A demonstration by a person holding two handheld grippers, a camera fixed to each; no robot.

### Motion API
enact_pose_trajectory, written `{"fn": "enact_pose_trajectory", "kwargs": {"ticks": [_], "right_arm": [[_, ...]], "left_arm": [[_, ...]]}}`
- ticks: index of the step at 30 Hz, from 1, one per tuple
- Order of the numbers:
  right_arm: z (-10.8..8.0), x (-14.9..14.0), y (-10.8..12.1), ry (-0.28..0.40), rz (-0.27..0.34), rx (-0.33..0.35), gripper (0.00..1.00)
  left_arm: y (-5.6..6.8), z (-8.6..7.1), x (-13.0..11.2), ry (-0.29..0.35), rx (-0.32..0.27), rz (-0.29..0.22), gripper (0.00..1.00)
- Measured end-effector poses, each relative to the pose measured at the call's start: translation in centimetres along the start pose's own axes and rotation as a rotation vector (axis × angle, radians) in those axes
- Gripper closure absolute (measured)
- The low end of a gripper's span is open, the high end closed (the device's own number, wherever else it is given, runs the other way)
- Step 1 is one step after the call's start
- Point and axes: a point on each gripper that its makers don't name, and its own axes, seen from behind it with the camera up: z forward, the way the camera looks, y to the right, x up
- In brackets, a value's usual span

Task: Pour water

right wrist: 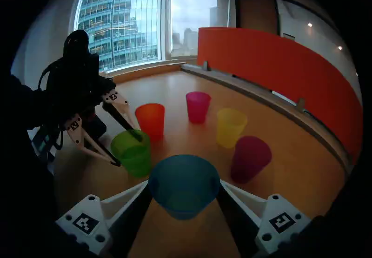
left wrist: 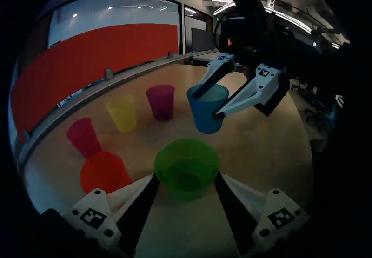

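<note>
In the left gripper view, the wooden table (left wrist: 265,151) lies bare to the right. A low rail (left wrist: 93,89) under an orange panel (left wrist: 93,58) bounds its far edge, with a red cup (left wrist: 83,137), orange cup (left wrist: 103,170), yellow cup (left wrist: 122,113) and purple cup (left wrist: 161,102) curving before it. The left gripper (left wrist: 186,176) clamps the green cup (left wrist: 187,162). The right gripper (left wrist: 208,103) clamps the blue cup (left wrist: 207,116) just beyond. Both cups sit mouth-up with near-vertical axes, close but apart.

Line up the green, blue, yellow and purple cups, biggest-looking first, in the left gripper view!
1. green cup, nearest the camera.
2. blue cup.
3. yellow cup and purple cup look alike.
Nearness may explain differences.
</note>
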Motion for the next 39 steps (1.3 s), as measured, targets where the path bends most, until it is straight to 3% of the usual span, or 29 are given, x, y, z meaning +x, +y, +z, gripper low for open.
{"fn": "enact_pose_trajectory", "kwargs": {"ticks": [8,39], "right_arm": [[0.0,-0.2,-0.1,-0.002,0.002,0.0,0.08],[1.3,-3.3,-0.7,-0.029,0.026,-0.002,0.08]], "left_arm": [[-0.5,0.2,-0.4,-0.014,0.019,0.016,0.09],[-0.4,-2.1,-2.4,-0.027,0.049,-0.057,0.09]]}}
